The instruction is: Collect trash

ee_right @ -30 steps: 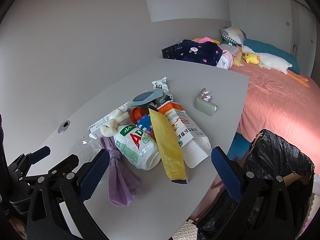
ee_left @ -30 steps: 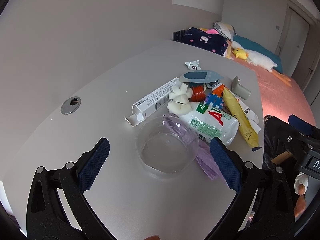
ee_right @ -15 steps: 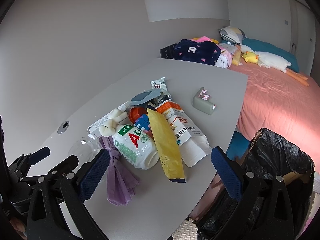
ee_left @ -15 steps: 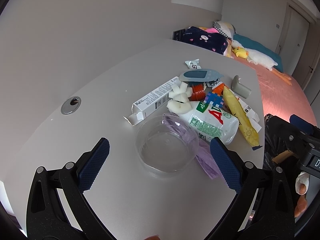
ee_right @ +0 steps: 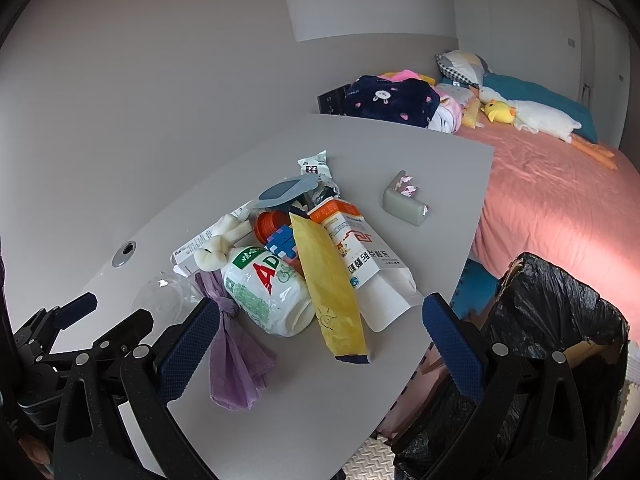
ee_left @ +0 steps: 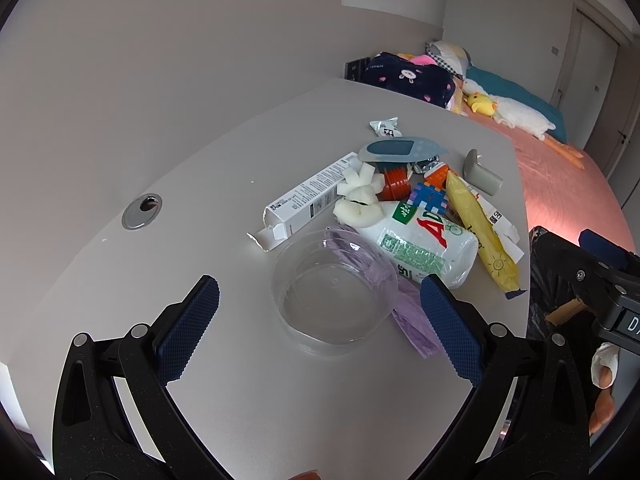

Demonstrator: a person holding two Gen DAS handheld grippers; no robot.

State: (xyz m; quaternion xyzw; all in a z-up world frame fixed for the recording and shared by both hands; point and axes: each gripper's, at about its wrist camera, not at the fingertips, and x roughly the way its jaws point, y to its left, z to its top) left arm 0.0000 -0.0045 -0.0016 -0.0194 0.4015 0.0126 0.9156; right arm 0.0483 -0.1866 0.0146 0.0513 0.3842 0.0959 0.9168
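Bedroom desk (ee_right: 400, 152) heaped with trash beside lined bin (ee_right: 552, 320), both claws (ee_left: 316, 312) (ee_right: 316, 332) spread, empty, poised to grab.

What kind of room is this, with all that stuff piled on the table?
Most likely a bedroom at home: a bed with a pink sheet, a duck plush toy lying on it, and a grey table standing beside it.

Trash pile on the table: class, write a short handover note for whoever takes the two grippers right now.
Left gripper: open, empty, facing the clear plastic cup.
Right gripper: open, empty, above the table edge.
Bottle, yellow packet, purple bag, cartons and wrappers lie piled on the table.
Bin bag stands beside the table.
Done: nothing gripped.
Left: the whole pile.
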